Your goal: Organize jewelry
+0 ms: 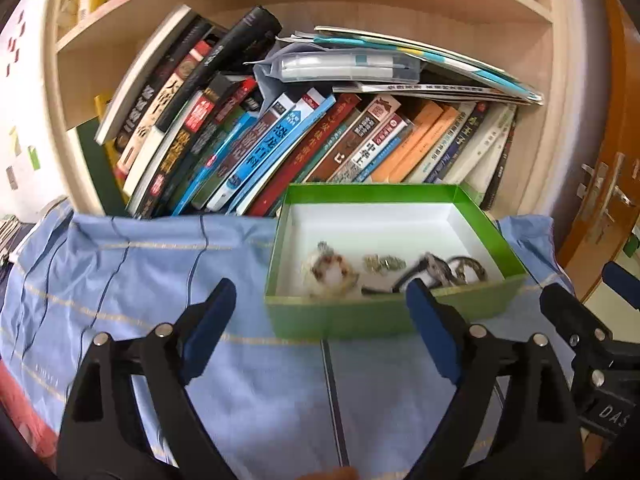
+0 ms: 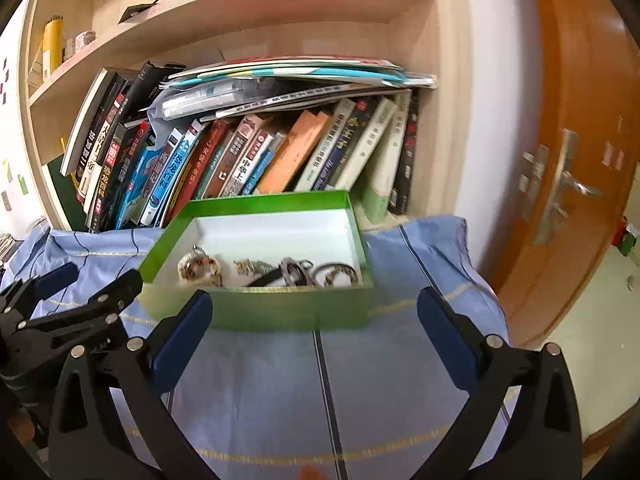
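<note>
A green box [image 1: 372, 314] with a white inside sits on a blue cloth. It holds jewelry: a beaded bracelet [image 1: 330, 270], a small gold piece [image 1: 382, 262] and dark rings and straps [image 1: 452, 270]. The box also shows in the right wrist view [image 2: 280, 308], with the bracelet [image 2: 198, 268], gold piece [image 2: 252, 266] and dark rings [image 2: 320, 272]. My left gripper [image 1: 320, 300] is open and empty just in front of the box. My right gripper [image 2: 314, 312] is open and empty, also in front of the box.
A wooden bookshelf [image 1: 280, 12] packed with leaning books [image 1: 256, 140] stands right behind the box. The blue cloth [image 1: 140, 272] covers the table. An orange door [image 2: 580, 140] with a metal handle is to the right. The other gripper [image 2: 60, 320] shows at the left edge.
</note>
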{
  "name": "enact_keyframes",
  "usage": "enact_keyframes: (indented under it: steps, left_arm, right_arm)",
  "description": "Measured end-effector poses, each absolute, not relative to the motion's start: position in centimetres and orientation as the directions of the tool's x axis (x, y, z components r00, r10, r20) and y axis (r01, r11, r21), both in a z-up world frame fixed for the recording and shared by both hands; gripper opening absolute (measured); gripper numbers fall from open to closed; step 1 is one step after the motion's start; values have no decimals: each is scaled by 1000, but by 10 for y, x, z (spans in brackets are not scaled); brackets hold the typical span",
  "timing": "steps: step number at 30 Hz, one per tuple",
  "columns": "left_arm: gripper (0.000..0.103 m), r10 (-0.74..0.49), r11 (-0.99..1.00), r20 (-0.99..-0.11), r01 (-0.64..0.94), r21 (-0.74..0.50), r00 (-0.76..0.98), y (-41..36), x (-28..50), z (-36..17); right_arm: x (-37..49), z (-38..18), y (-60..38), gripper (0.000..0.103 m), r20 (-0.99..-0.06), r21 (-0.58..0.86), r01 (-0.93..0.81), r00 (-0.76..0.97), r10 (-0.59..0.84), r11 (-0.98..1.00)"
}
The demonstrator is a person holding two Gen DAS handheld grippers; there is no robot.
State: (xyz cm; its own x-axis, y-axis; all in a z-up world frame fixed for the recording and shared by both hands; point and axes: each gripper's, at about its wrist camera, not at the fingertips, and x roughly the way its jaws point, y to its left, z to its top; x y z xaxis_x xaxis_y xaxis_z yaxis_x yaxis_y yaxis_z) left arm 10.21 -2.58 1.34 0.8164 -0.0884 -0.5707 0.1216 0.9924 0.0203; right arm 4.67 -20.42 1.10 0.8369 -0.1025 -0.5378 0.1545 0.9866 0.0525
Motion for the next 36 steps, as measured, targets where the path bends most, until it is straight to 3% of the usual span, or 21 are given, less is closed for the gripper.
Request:
enact_keyframes:
  steps: [4,15,36]
  left_arm:
    - [88,-77,993,-574,115,30,815,-24,77,5]
    - [94,-58,994,-527,100,51,848,-20,29,7]
    - [98,-42,995,-493,83,60,869,-14,5,15]
  right_arm:
    - [27,2,-205,100,-567,39,188,813,-133,981]
    - [-13,-6,-195,100,-519,21,180,843,-143,984]
    - [-36,3,-187,100,-480,14,184,863,-155,983]
